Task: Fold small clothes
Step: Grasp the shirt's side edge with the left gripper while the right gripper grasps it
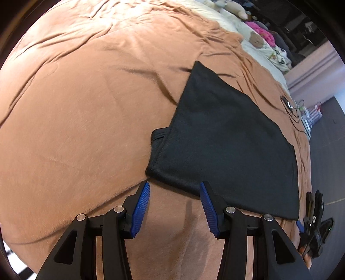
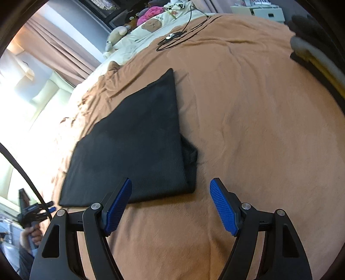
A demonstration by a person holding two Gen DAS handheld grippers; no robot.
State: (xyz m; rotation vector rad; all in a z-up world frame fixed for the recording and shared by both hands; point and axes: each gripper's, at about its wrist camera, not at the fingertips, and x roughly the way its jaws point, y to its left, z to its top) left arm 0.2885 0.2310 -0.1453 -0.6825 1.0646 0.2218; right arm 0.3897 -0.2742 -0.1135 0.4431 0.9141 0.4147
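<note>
a wide bed (image 1: 75, 129) covered in a wrinkled orange-brown blanket (image 2: 258, 129) filled both views, with a cream bear-print quilt (image 2: 151, 23), a pink bundle (image 2: 151, 11) and soft toys (image 1: 235, 9) heaped along its far end, curtains (image 2: 54, 47) and a bright window behind them. a black cable (image 2: 183, 36) coiled on the blanket near the quilt.

the black garment (image 1: 226, 133), folded flat into a rough wedge, lay on the blanket in front of both tools. in the left wrist view its near edge ran just beyond the left gripper (image 1: 174, 187), the near corner sitting close ahead of the left blue pad and the hem passing behind the tip of the right pad; the jaws stood wide apart with nothing between them, only blanket showing in the gap. a small folded flap (image 1: 159, 137) poked out from the garment's left side.

in the right wrist view the garment (image 2: 133, 140) sat ahead and to the left of the right gripper (image 2: 171, 183); the left pad overlapped its near edge, the right pad hung over bare blanket well clear of the cloth. these jaws were spread apart and held nothing. each tool showed small at the edge of the other's view.
</note>
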